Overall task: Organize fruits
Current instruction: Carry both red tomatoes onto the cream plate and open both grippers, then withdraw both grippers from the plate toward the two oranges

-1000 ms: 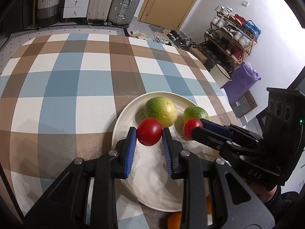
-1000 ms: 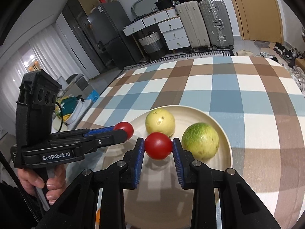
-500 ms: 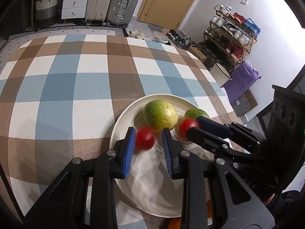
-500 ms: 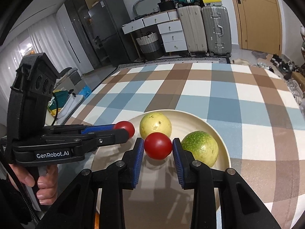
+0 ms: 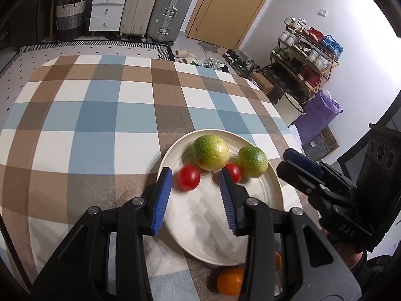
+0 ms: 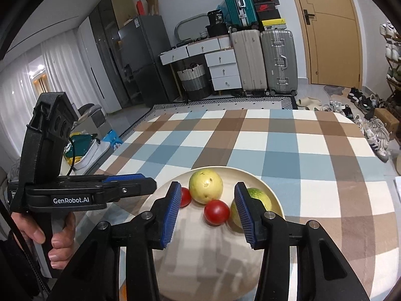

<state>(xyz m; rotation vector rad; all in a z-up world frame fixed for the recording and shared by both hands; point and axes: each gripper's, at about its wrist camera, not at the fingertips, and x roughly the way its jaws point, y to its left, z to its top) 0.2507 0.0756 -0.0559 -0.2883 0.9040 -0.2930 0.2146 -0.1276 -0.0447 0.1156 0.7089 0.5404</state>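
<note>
A cream plate (image 5: 200,235) (image 6: 273,195) on the checked tablecloth holds two green-yellow round fruits (image 5: 210,152) (image 5: 252,162) and two red tomatoes (image 5: 189,177) (image 5: 233,171). In the right wrist view the fruits (image 6: 205,186) (image 6: 260,197) and tomatoes (image 6: 216,212) (image 6: 185,196) lie on the plate. My left gripper (image 5: 195,183) is open and empty above the plate, the left tomato just beyond its tips. My right gripper (image 6: 206,197) is open and empty, the other tomato lying between its fingers below.
An orange (image 5: 229,281) lies on the cloth by the plate's near rim, partly hidden by my left gripper. The checked table (image 5: 100,115) stretches far and left. Each gripper shows in the other's view (image 5: 325,185) (image 6: 82,193). Suitcases, drawers and a shoe rack stand beyond.
Both grippers have opened and let go of their tomatoes, which now rest on the plate. Both grippers have pulled up and back from the plate.
</note>
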